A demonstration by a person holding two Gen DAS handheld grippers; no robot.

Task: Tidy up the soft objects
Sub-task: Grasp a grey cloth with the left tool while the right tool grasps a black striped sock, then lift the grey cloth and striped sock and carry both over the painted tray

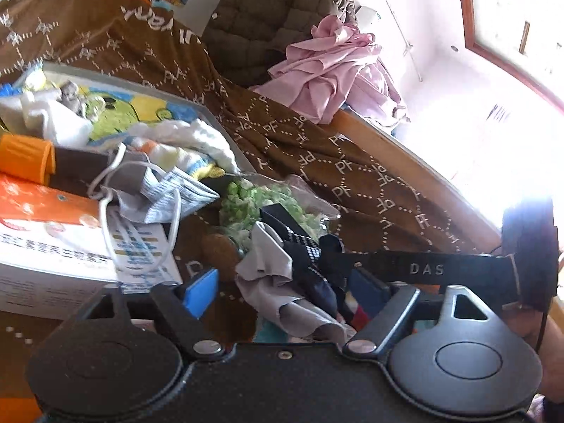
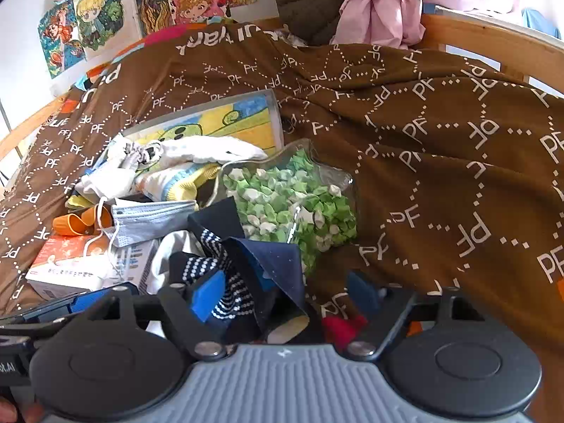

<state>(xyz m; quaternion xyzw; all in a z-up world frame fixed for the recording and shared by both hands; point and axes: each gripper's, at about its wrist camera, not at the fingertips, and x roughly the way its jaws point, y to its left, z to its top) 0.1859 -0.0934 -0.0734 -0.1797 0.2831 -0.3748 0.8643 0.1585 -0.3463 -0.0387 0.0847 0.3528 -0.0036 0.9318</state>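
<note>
While both jaws stand wide, the sock pile point(image 2: 246, 268) lies just ahead between the right hand-held gripper point(image 2: 285, 296) and left hand-held gripper point(image 1: 282, 289), the right one nearer.

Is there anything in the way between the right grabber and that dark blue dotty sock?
Nothing visible. The dark dotted sock lies right in front of the right gripper, already reaching between its open jaws, with no other thing across it. The bag of green paper stars sits behind the sock, not in front.

A brown blanket point(image 2: 440, 134) covers the bed; cartoon posters point(image 2: 141, 7) hang on the wall behind.
</note>
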